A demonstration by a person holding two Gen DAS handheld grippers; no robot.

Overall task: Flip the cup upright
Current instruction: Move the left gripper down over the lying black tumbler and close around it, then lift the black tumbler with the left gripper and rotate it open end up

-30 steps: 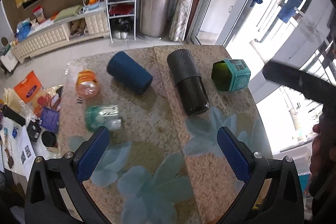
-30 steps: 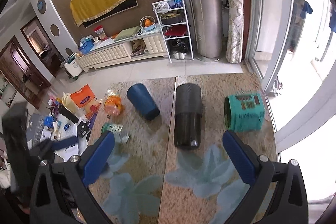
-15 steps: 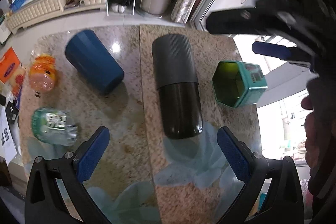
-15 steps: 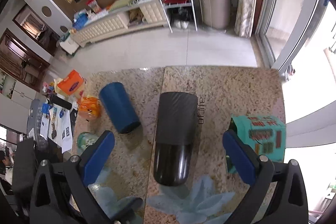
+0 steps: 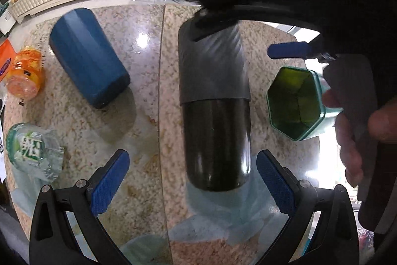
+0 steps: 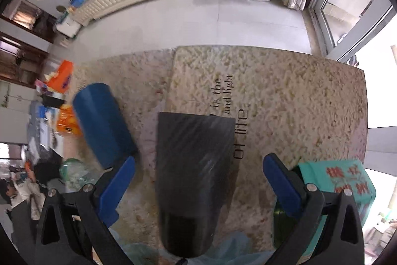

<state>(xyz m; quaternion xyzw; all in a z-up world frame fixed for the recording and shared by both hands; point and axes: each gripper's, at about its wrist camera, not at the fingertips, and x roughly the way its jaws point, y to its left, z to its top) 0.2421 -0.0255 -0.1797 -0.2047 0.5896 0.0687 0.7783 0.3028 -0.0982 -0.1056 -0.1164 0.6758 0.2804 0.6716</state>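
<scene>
Lying btwn R hand-held gripper fingers: cup

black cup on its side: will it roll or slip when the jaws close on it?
Probably rolls if nudged sideways: the black cup is a round body lying on the glossy table. Its dark lower half looks shiny, so likely slick; the textured grey sleeve should grip better. Both left gripper and right gripper straddle it open.

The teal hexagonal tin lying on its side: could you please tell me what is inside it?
The teal hexagonal tin opens toward the left wrist camera. Only bare, greenish walls and a dark bottom show; nothing visible inside. Its right rim is covered by the person's hand.
</scene>
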